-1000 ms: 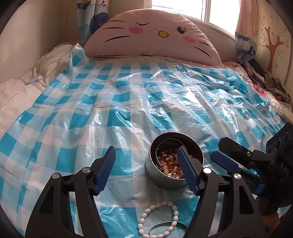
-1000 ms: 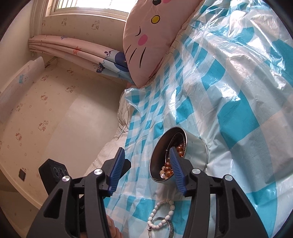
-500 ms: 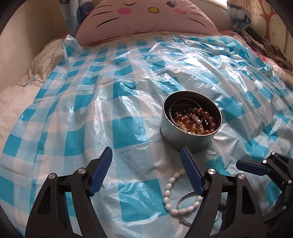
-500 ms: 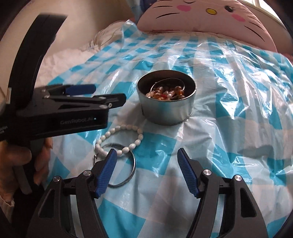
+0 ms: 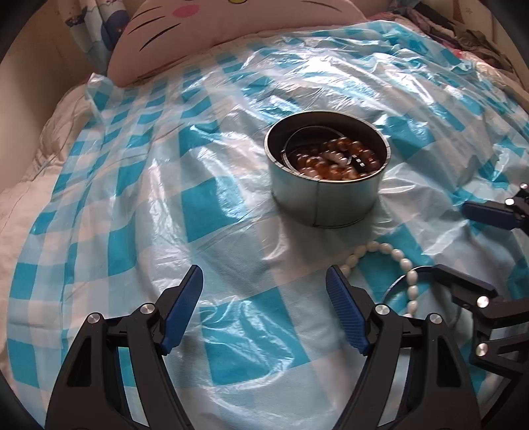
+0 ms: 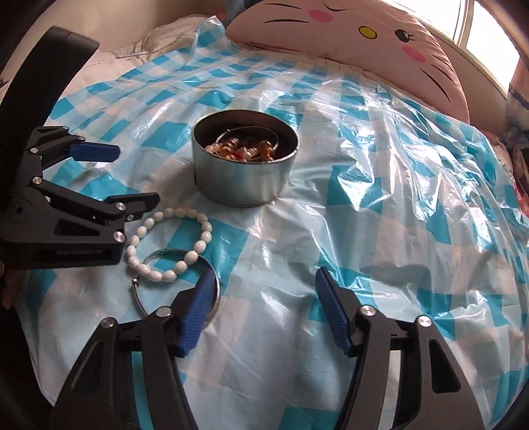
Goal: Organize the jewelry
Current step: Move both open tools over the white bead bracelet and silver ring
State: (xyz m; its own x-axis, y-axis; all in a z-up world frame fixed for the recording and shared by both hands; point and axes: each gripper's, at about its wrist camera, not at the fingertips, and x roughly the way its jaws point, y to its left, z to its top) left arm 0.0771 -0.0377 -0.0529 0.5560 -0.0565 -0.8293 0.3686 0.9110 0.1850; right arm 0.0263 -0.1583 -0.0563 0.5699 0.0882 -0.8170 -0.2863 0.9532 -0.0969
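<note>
A round metal tin [image 5: 325,198] [image 6: 244,178] holding amber and white beads stands on the blue-checked plastic sheet [image 5: 205,211]. In front of it lies a white bead bracelet [image 5: 401,261] [image 6: 198,246], overlapping a thin silver bangle [image 5: 395,286] [image 6: 165,253]. My left gripper [image 5: 263,281] [image 6: 132,175] is open and empty, left of the bracelet. My right gripper [image 6: 266,284] [image 5: 463,246] has nothing between its jaws, which are closing; its left finger hovers over the bangle's edge.
A large pink cat-face pillow [image 6: 347,43] lies at the head of the bed. Crumpled plastic sheet rises to the right [image 6: 413,165]. White bedding [image 5: 29,172] shows past the sheet's left edge, and clothes [image 5: 463,29] are piled at the far right.
Both grippers have drawn back from the tin. The right gripper rolled upright and moved beside the bracelet and bangle. The left gripper sank lower, with the tin farther ahead.
</note>
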